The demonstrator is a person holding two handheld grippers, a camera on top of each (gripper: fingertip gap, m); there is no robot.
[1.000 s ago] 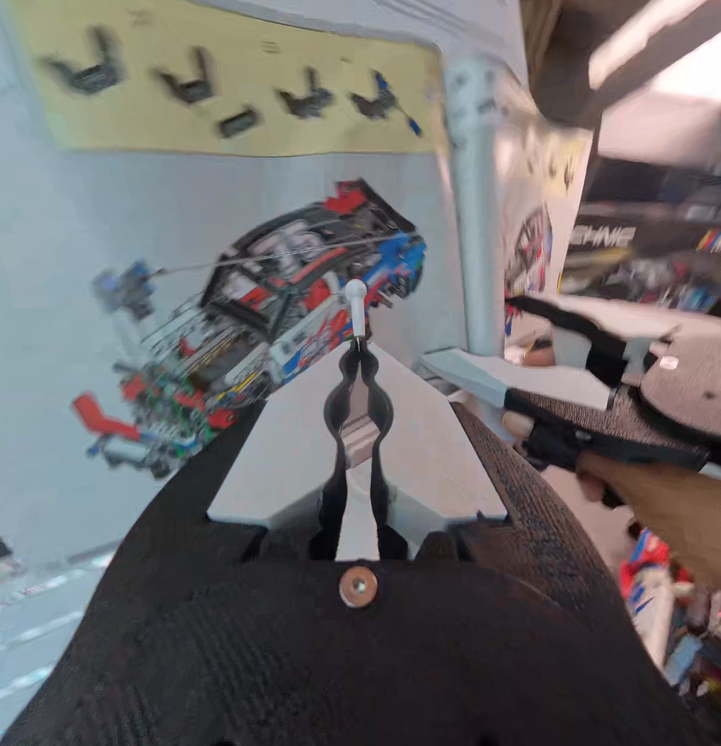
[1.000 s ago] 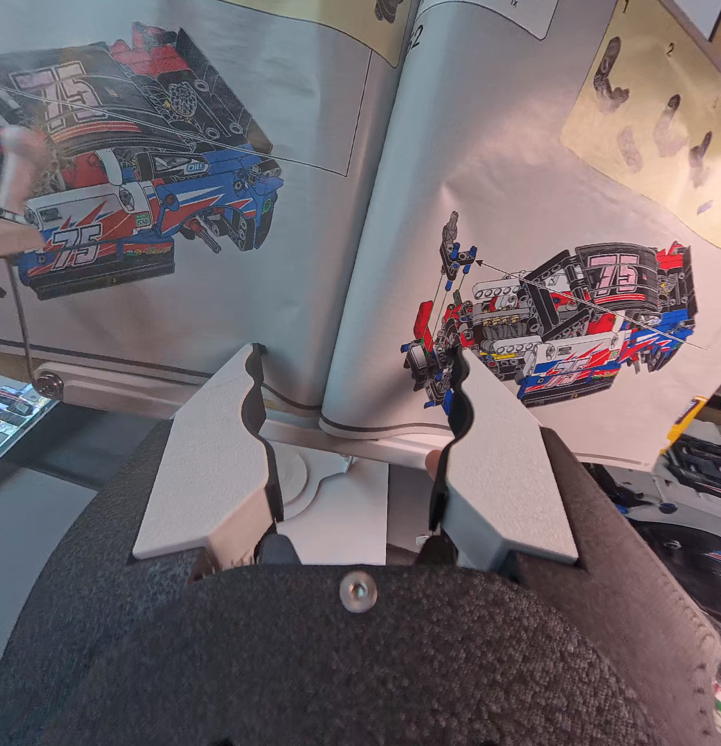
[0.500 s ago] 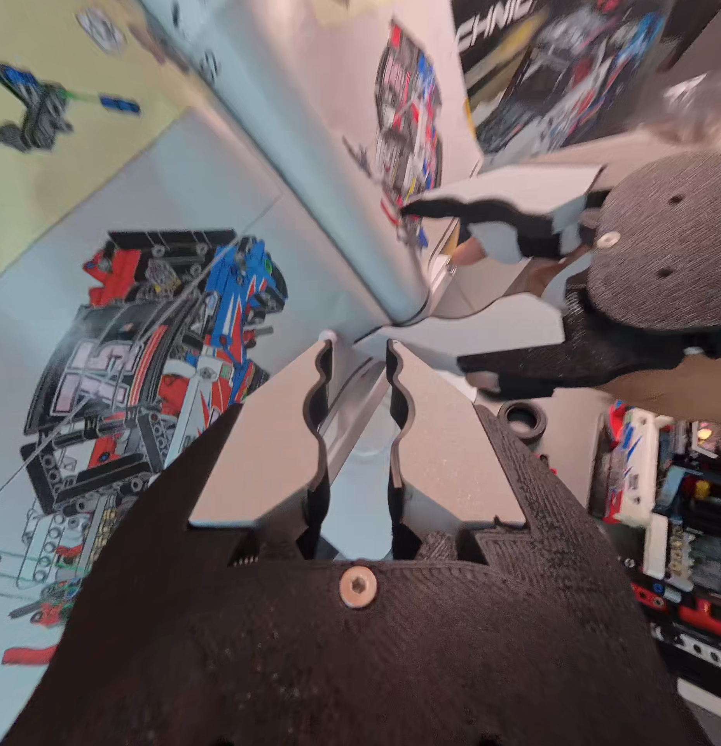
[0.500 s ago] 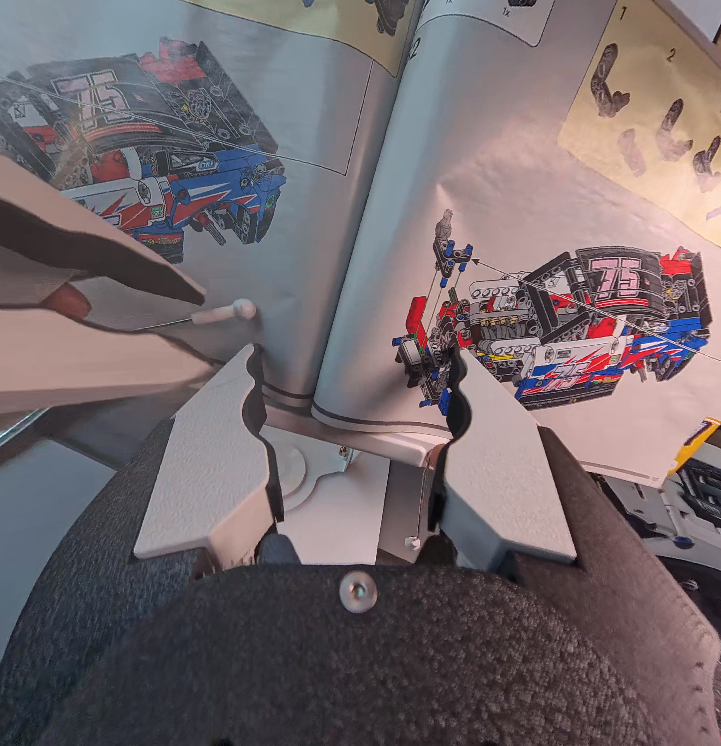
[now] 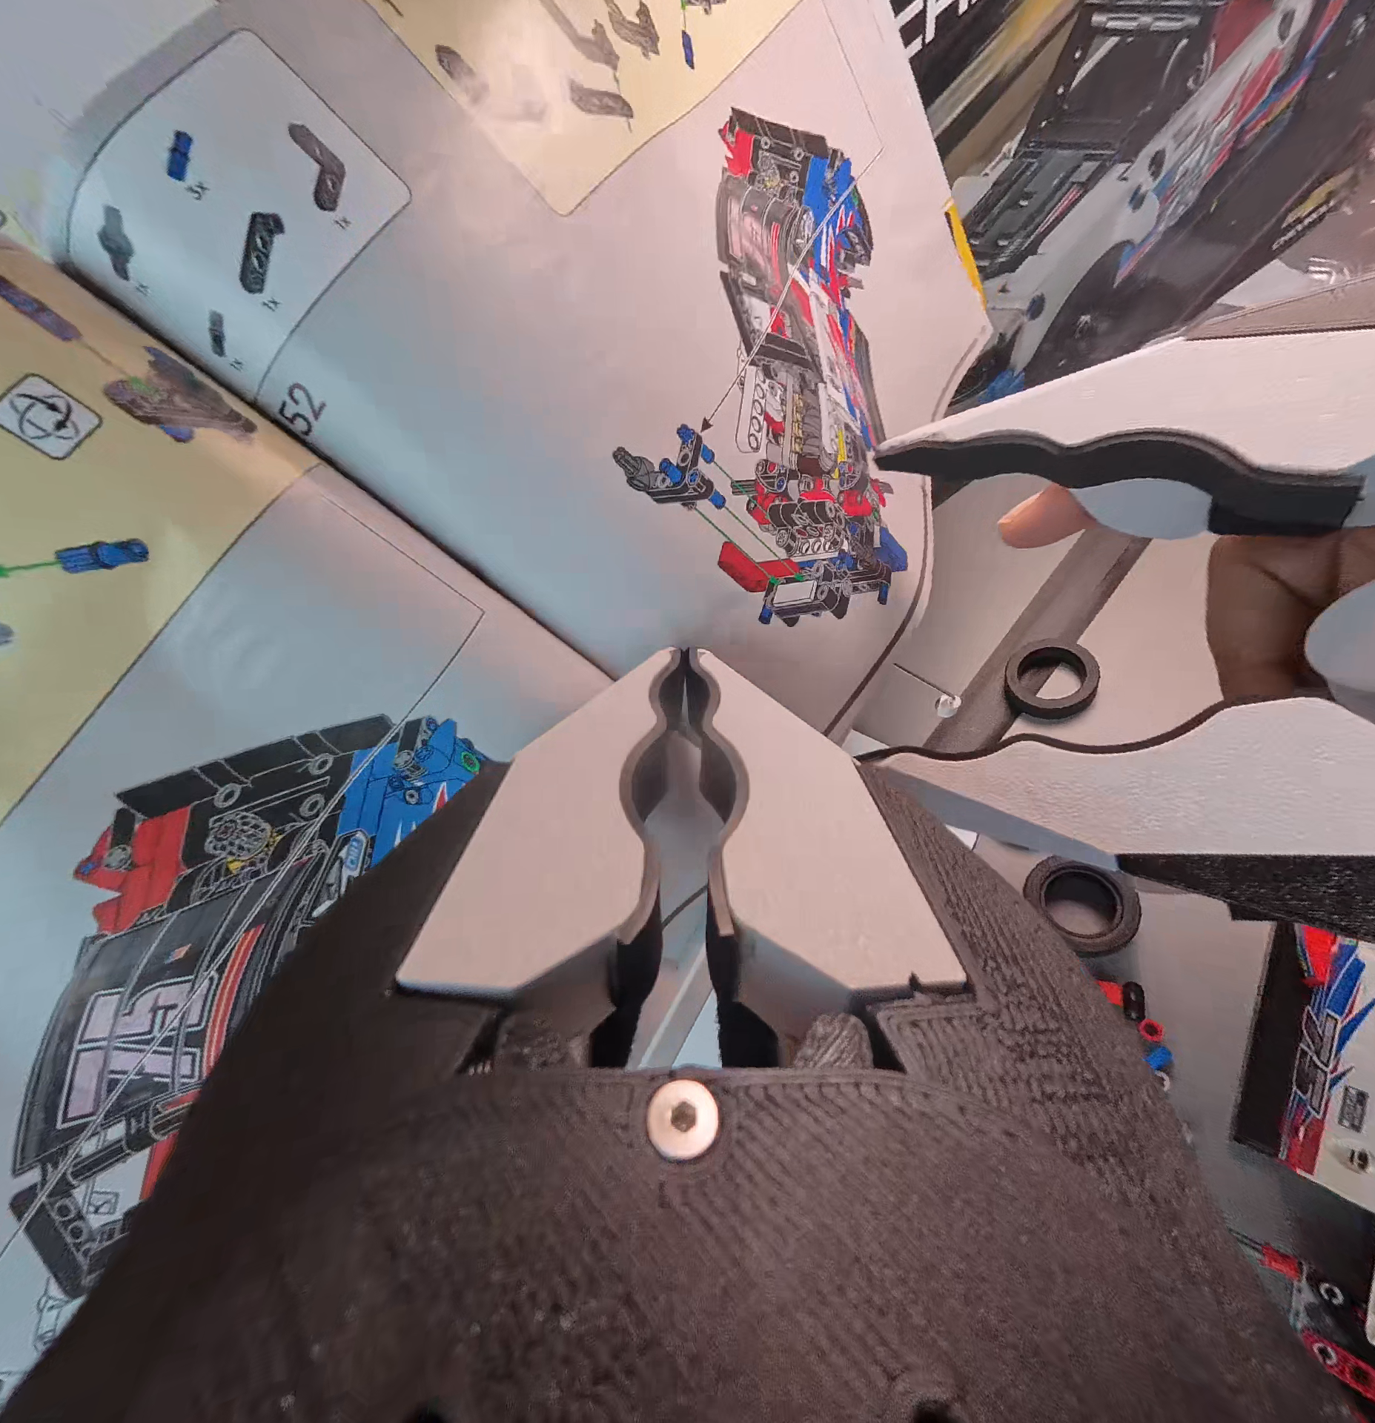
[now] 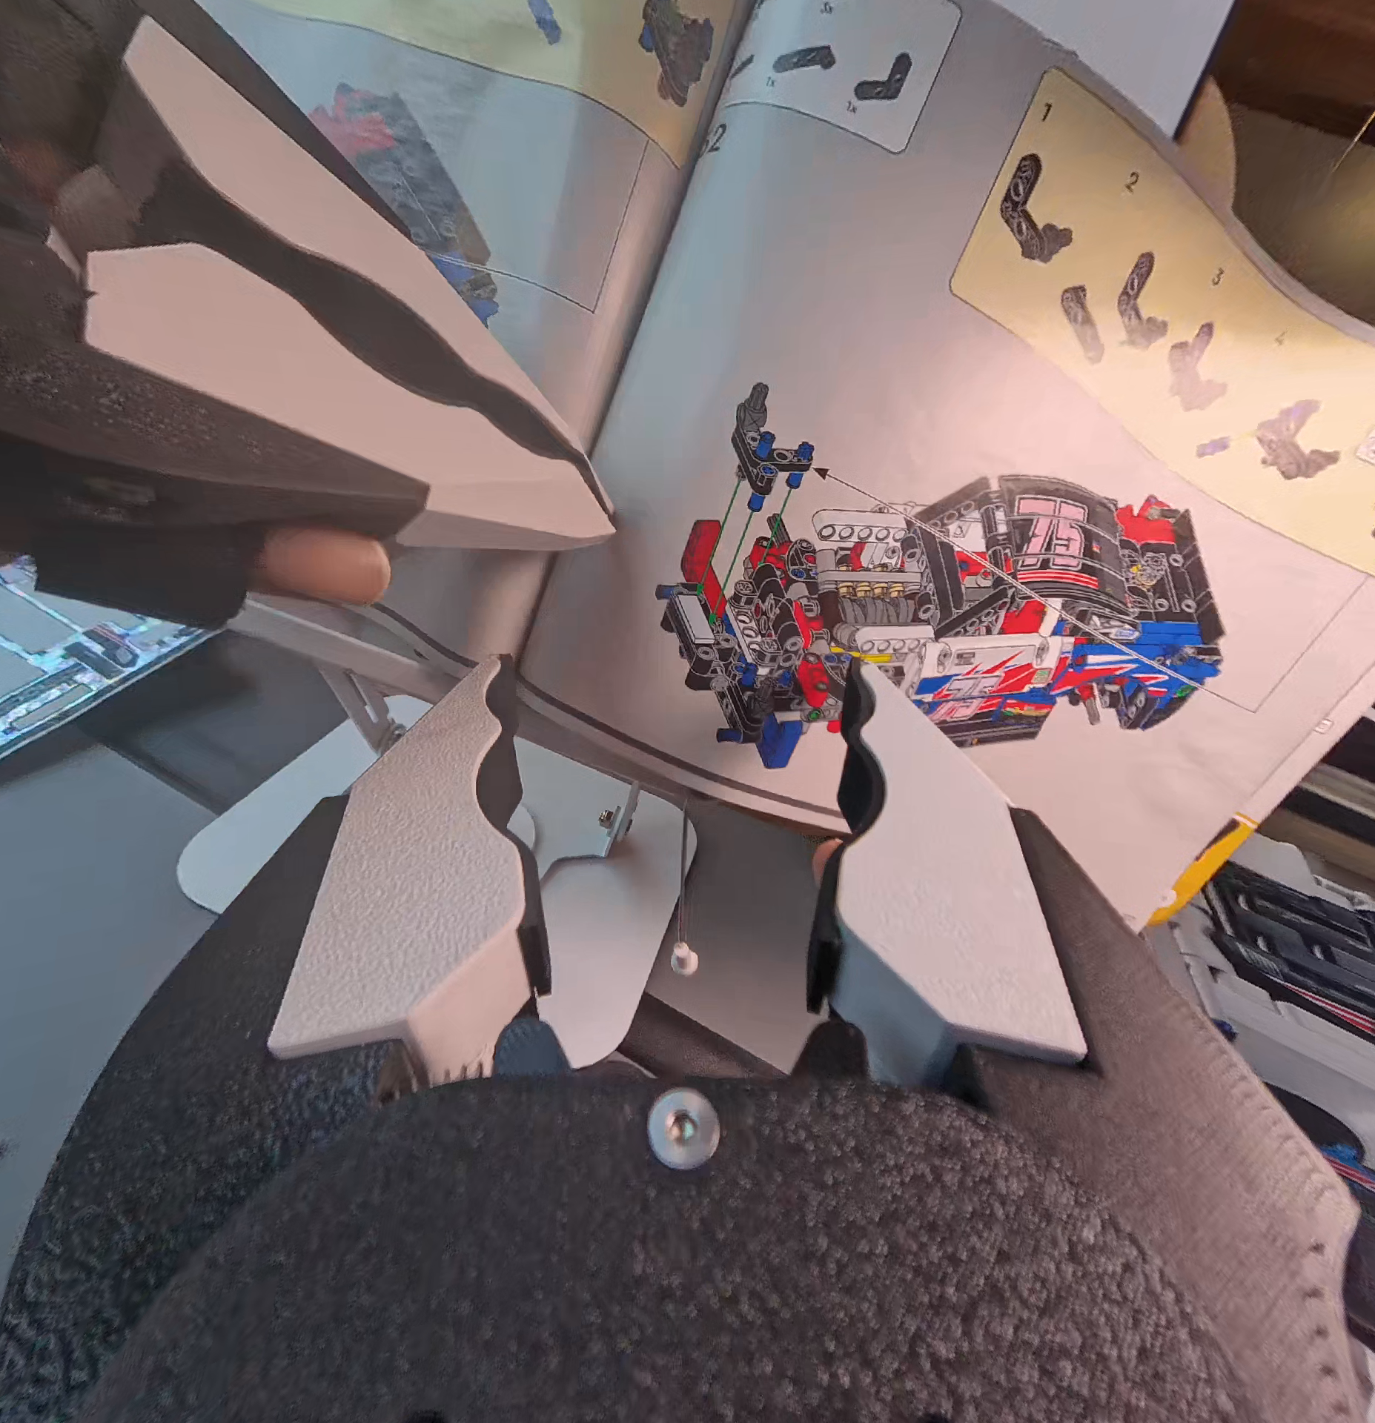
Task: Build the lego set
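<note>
The open instruction booklet [image 5: 515, 431] stands on a white stand [image 6: 230, 855] and shows coloured drawings of a race car. My left gripper [image 5: 682, 658] is shut, its tips against the booklet's lower edge near the fold. Nothing shows between the tips. It also shows in the right wrist view [image 6: 592, 508], coming in from the upper left. My right gripper [image 6: 676, 678] is open and empty, just in front of the booklet's [image 6: 861, 308] right page. It also shows in the left wrist view [image 5: 869, 608], at the right.
The stand's wire page holder [image 6: 682, 959], with a white ball tip, hangs down between my right fingers. Two black tyres [image 5: 1051, 681] [image 5: 1084, 909] lie on the table. The set's box [image 5: 1169, 154] stands behind. A partly built car [image 5: 1331, 1078] and loose parts lie at the right. Only a small space, under 4 cm, lies between the two pairs of fingers.
My left gripper held the white-tipped wire holder, opened and let it go, then swung toward the fold and shut. My right gripper stayed open and moved closer to the right page.
</note>
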